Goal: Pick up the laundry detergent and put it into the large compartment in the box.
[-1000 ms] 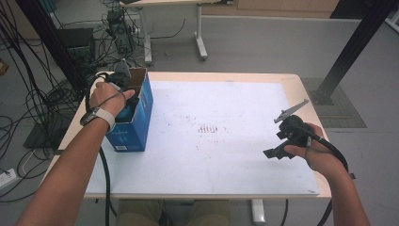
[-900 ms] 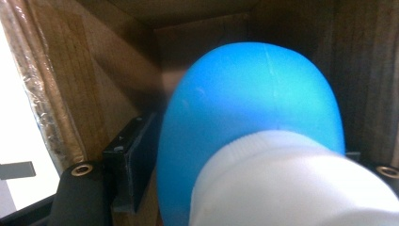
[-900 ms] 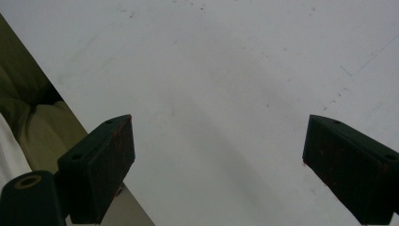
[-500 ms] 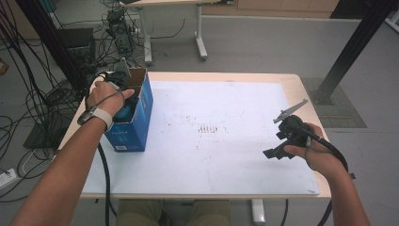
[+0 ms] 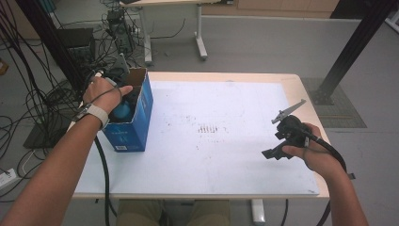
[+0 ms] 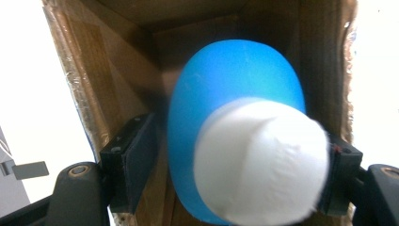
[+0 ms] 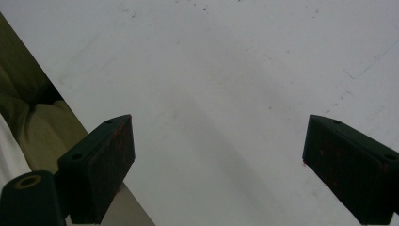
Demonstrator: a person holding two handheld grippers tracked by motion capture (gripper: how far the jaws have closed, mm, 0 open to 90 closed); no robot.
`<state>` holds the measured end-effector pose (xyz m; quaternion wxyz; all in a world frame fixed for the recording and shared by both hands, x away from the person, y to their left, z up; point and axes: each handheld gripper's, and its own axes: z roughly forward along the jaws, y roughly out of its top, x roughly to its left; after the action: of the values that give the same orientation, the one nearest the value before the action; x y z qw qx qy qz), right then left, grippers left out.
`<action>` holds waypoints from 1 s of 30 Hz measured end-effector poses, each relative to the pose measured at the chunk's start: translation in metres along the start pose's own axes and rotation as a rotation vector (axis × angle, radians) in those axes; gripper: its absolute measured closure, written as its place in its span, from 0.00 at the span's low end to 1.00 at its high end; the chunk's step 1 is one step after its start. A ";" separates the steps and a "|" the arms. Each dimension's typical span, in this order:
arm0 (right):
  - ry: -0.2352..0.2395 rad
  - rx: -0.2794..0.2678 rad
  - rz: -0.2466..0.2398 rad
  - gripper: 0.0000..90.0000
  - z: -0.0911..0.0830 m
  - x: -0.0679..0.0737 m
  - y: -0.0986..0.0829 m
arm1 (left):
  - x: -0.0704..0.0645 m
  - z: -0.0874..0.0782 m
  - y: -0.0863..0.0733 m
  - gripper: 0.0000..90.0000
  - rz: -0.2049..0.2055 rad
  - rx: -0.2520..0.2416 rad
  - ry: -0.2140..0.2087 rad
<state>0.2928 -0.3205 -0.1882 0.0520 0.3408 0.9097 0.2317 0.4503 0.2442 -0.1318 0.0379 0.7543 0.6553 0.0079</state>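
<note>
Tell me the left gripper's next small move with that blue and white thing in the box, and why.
Probably lift it straight up. The left gripper has its jaws on both sides of the blue and white object, which sits inside the open cardboard box; the box walls stand close around it, so a sideways pull would likely snag.

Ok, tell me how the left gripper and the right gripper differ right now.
The left gripper sits in the open top of the blue box; the right gripper hangs over the bare white table, far from the box. The left gripper's jaws are closed on a blue and white ball; the right gripper's jaws stand wide apart with nothing between them. Both have black jaws and are held by a hand.
</note>
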 end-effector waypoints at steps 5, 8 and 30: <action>0.006 0.001 -0.005 0.11 0.002 0.001 0.001 | 0.000 -0.009 -0.001 0.22 0.003 -0.006 -0.006; 0.006 -0.002 -0.007 0.11 0.001 0.001 0.001 | -0.001 -0.015 -0.002 0.13 0.005 -0.013 -0.002; -0.007 0.000 0.016 0.11 -0.005 0.004 0.004 | -0.017 -0.092 -0.006 0.09 0.144 -0.085 -0.055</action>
<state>0.2912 -0.3174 -0.1812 0.0535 0.3490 0.9067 0.2307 0.4365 0.2326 -0.0400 0.0874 0.7971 0.5972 0.0177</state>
